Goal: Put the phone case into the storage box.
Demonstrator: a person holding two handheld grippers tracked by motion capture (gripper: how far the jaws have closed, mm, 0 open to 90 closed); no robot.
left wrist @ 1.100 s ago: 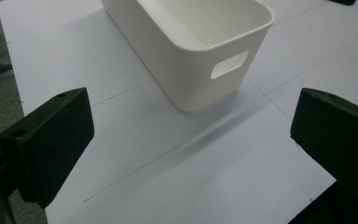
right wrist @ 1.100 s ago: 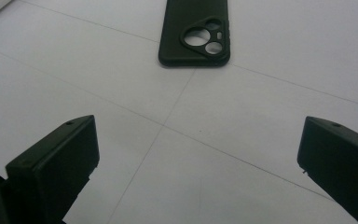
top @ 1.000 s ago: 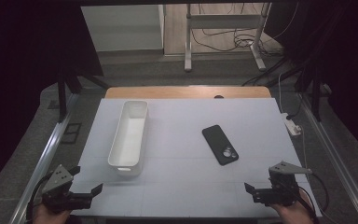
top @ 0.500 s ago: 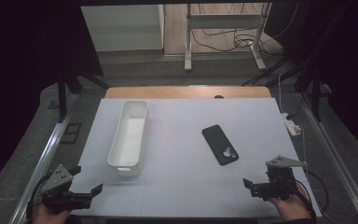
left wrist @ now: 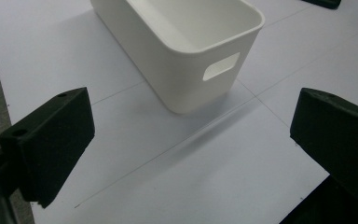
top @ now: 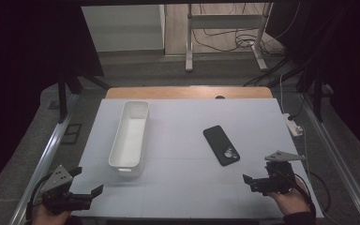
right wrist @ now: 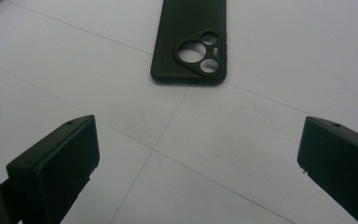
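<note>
- Lying flat, back up, on the right half of the white desk (top: 183,187): a black rectangular phone case with a triangular camera cut-out (top: 221,145), well apart from the desk's right edge and from its near edge
- Hovering over the near right corner of the desk: the right gripper (top: 258,182), released, jaws standing wide with nothing between them
- Facing the case from its camera end in the right gripper view (right wrist: 189,44): case lying straight ahead and a little left of centre, beyond the jaws, not touching
- Running with its long axis from far-left to near-right on the desk, camera end pointing roughly toward the right gripper, so probably calling for a grip across the narrow width
- Hanging at the near left corner: the left gripper (top: 88,196), also released and empty, well apart from the case and clearly the farther of the two
- Standing lengthwise on the left half of the desk: a long white plastic bin with a handle slot (top: 131,134), empty inside, its near end just ahead of the left gripper (left wrist: 186,42)
- Judging the right gripper the likely one for the case, and the bin a likely place for it
</note>
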